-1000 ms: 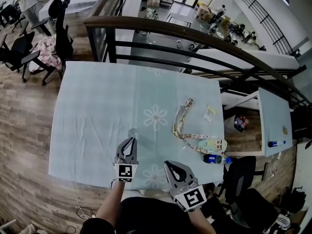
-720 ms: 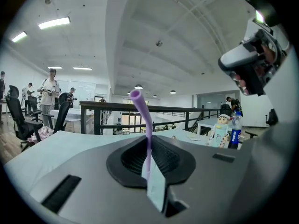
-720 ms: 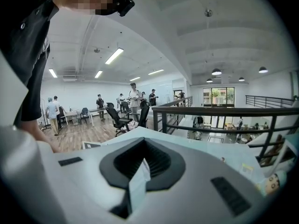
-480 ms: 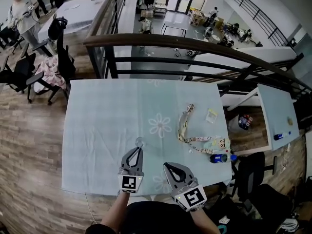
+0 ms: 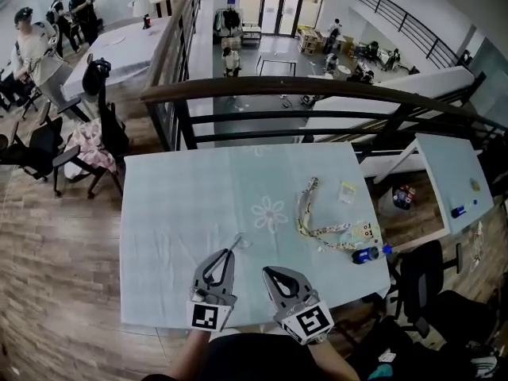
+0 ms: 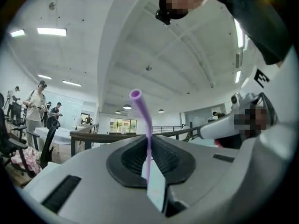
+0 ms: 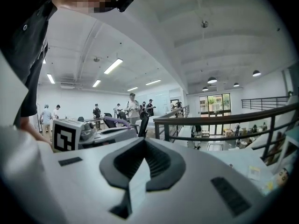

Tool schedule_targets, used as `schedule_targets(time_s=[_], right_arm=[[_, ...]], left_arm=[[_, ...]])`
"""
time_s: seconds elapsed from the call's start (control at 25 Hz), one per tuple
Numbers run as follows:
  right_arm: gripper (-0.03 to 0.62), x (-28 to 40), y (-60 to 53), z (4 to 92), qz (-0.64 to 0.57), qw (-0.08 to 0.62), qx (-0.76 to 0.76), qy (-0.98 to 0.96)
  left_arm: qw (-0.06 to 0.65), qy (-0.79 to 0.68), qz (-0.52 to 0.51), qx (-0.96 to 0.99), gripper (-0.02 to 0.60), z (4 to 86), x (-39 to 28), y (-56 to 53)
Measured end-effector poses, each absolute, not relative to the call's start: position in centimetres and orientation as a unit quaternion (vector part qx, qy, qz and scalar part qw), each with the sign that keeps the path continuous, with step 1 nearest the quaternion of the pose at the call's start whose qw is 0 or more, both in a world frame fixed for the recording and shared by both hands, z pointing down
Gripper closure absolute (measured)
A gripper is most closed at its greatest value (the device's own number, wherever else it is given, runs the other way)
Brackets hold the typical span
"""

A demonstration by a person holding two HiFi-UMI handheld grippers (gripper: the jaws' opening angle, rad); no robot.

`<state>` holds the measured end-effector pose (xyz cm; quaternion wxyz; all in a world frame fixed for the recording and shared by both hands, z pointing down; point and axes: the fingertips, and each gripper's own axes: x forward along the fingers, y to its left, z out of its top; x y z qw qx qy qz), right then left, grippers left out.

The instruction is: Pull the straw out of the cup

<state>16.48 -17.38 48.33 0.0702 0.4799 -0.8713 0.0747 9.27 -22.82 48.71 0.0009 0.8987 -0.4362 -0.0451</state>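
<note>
Pale green cloth with a flower print covers the table [image 5: 175, 213] that fills the middle of the head view. It stands against a dark railing [image 5: 317, 94], with a lower hall beyond at the top of the frame. Chairs and a few people are at the upper left. Near the bottom edge of the frame the left gripper [image 5: 229, 254] and the right gripper [image 5: 268, 273] sit side by side, close but apart. In the left gripper view the left gripper [image 6: 148, 158] has its jaws pressed together on a purple straw [image 6: 142, 112]. The straw stands nearly upright out of them, its open end at the centre of the frame against the ceiling. The right gripper view shows the same straw [image 7: 115, 121] at the left of the frame, poking out of the left gripper [image 7: 100, 132]. In that same view the right gripper [image 7: 140, 158] has its jaws together with nothing between them. On the cloth just past the left gripper's tip lies a faint clear shape [image 5: 240, 241] that may be the cup; I cannot tell for sure. Toward the right side of the table lie a patterned lanyard [image 5: 305, 213], a small packet [image 5: 347, 190] and a bottle [image 5: 368, 254] on its side near the table's right edge.
</note>
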Motion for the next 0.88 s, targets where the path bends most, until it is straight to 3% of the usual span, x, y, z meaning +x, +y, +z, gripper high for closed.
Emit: schedule_targets(time_s=[0.68, 0.88], right_arm=[[0.585, 12.3, -14.2, 43.9, 0.026, 0.025, 0.532, -0.846], [0.585, 10.5, -12.4, 42.9, 0.013, 0.019, 0.534, -0.845]], left_arm=[[-0.047, -0.396, -0.103, 0.911, 0.545, 39.2, 0.6, -16.1], [-0.047, -0.384, -0.079, 0.919, 0.545, 39.4, -1.4, -13.4]])
